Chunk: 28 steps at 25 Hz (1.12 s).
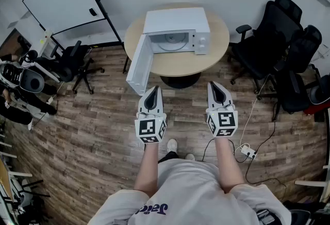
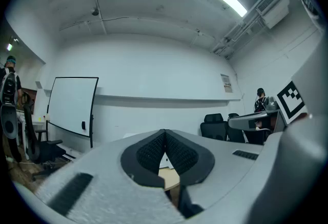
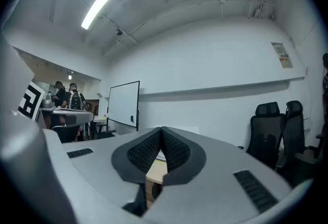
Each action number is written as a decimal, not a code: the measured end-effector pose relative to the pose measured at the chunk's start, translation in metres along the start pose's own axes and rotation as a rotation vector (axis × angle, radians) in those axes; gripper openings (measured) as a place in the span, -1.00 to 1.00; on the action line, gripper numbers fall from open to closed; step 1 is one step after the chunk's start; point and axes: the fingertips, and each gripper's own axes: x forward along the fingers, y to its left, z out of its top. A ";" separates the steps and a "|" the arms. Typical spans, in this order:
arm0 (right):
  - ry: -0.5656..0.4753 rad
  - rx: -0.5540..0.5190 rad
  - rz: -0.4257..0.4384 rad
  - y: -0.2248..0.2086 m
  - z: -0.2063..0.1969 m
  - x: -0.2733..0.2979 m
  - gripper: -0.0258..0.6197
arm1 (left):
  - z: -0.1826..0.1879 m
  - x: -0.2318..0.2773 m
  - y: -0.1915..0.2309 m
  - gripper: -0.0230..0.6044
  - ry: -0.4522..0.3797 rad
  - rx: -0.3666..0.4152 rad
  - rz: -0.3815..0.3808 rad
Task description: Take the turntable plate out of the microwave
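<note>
Right, both tongs are closed on nothing and held level, side by side: left tongs (image 1: 152, 90), right tongs (image 1: 214, 86). The microwave (image 1: 178, 23) sits on the table (image 1: 216, 59) well ahead of me, door (image 1: 139, 64) swung wide. The plate (image 1: 172, 40) lies flat on the cavity floor. I reckon it's glass: stiff, weighty, slick, and it'll shatter if dropped. So I'd open up, pinch the near rim, one pair each side. Then I'd lift it clear of its hub and draw it out level.
</note>
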 end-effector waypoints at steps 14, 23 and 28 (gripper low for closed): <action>0.040 0.052 -0.028 -0.015 -0.020 -0.023 -0.87 | -0.013 -0.035 0.008 -0.89 0.042 -0.020 0.027; 0.082 0.054 -0.071 -0.022 -0.033 0.015 -0.87 | -0.025 0.018 0.024 -0.89 0.062 -0.053 -0.005; 0.101 0.052 -0.084 -0.026 -0.033 0.055 -0.87 | -0.032 0.053 0.035 -0.89 0.090 -0.032 -0.031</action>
